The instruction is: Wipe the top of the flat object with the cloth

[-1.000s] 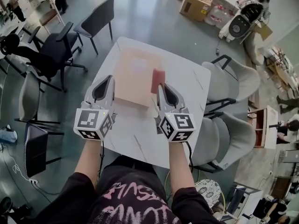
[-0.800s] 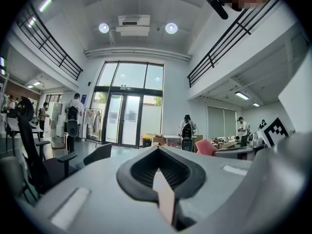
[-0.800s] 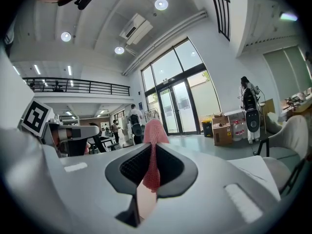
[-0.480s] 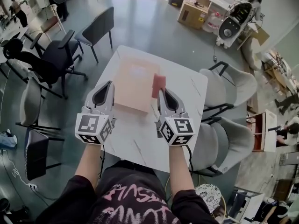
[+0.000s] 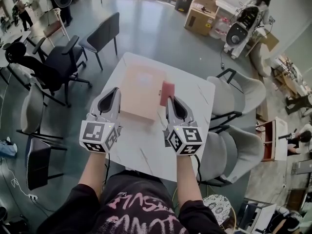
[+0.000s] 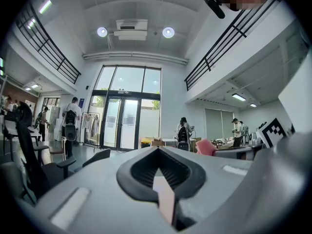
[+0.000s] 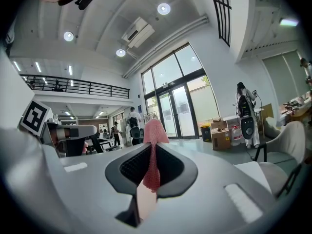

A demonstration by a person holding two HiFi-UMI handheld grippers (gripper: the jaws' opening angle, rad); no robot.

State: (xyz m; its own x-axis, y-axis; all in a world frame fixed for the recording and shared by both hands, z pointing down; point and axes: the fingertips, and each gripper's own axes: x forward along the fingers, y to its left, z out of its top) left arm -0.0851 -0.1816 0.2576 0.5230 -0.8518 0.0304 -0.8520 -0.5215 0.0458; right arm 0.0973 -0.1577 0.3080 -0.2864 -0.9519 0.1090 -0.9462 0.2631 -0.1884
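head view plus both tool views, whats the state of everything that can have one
left tool: shut, nothing between its jaws
right tool: shut on the cloth
cloth: pinched at one end, the rest sticking out past the jaw tips, bunched rather than spread
flat board: lying flat on the table, whether the cloth touches it cannot be told
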